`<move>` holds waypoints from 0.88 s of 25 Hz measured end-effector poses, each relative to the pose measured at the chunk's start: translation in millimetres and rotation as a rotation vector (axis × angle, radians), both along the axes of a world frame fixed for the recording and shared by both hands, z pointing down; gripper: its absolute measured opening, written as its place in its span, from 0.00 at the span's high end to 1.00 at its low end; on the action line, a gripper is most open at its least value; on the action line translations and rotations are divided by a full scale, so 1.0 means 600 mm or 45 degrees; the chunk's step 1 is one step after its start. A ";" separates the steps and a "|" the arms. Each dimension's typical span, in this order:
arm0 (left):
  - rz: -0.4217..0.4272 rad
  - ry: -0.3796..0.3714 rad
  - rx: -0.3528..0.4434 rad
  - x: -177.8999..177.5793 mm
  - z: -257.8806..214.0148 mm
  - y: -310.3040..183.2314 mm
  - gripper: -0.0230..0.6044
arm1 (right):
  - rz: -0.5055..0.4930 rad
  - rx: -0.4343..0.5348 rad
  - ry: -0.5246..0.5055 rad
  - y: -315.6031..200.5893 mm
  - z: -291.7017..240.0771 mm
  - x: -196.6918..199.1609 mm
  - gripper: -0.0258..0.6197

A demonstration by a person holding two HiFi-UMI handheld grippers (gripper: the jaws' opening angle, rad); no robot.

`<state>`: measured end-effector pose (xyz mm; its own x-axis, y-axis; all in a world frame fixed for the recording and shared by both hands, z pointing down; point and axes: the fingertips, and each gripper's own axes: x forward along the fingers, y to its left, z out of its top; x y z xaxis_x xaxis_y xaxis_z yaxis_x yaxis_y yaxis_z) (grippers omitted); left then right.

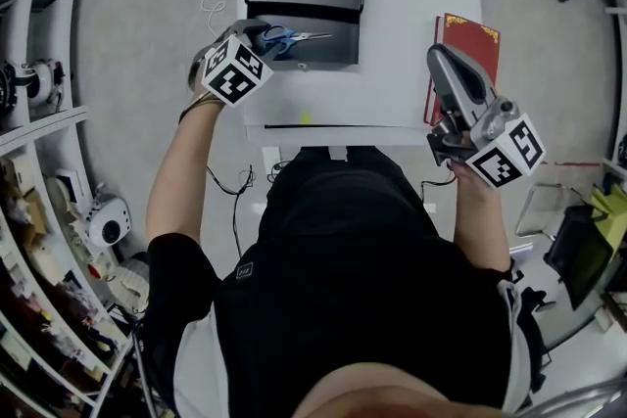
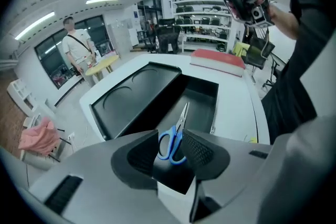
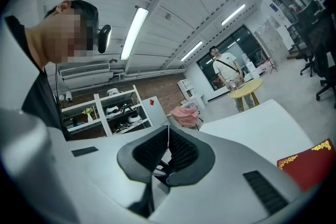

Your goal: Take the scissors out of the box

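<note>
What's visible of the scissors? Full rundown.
The scissors have two blue, plastic-looking loop handles and bright metal blades, closed together. They lie flat on the floor of the open black box, at its left end in the head view, handles left and tips pointing right. The left tool hangs over the handles with its jaws apart, framing them. Neither pad appears to press on them, so they are not yet gripped.

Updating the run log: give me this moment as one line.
left gripper: open above scissors | scissors: blue-handled, in black box | right gripper: shut, empty | stage: pre-grasp
</note>
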<state>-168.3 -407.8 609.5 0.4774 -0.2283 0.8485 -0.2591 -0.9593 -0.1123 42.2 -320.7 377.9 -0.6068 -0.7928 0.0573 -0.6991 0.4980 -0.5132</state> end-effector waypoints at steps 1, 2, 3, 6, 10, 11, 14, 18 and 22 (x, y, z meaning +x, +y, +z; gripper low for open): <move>0.030 -0.033 -0.011 0.002 0.011 -0.001 0.72 | 0.008 -0.006 -0.002 0.001 0.005 0.005 0.91; 0.057 -0.063 -0.025 0.004 0.021 -0.003 0.71 | 0.016 -0.011 -0.006 0.001 0.009 0.010 0.91; 0.084 -0.091 -0.041 0.006 0.030 -0.004 0.71 | 0.022 -0.016 -0.009 0.002 0.014 0.014 0.91; 0.173 -0.191 -0.105 0.008 0.055 0.001 0.71 | 0.039 -0.027 -0.018 0.004 0.021 0.025 0.91; 0.277 -0.353 -0.131 0.007 0.086 0.003 0.71 | 0.060 -0.030 -0.030 0.007 0.026 0.042 0.91; 0.297 -0.384 -0.126 0.008 0.091 0.002 0.71 | 0.065 -0.030 -0.032 0.008 0.027 0.047 0.91; 0.349 -0.440 -0.131 0.014 0.105 0.003 0.71 | 0.082 -0.030 -0.034 0.012 0.028 0.062 0.91; 0.402 -0.530 -0.119 0.012 0.121 0.001 0.71 | 0.107 -0.027 -0.035 0.018 0.029 0.077 0.91; 0.438 -0.588 -0.138 0.016 0.130 0.008 0.72 | 0.128 -0.024 -0.032 0.031 0.026 0.098 0.91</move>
<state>-158.7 -402.8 687.2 0.0835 -0.0260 0.9962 0.1220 -0.9919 -0.0361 101.0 -302.1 393.5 -0.5255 -0.8488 0.0584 -0.7317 0.4158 -0.5401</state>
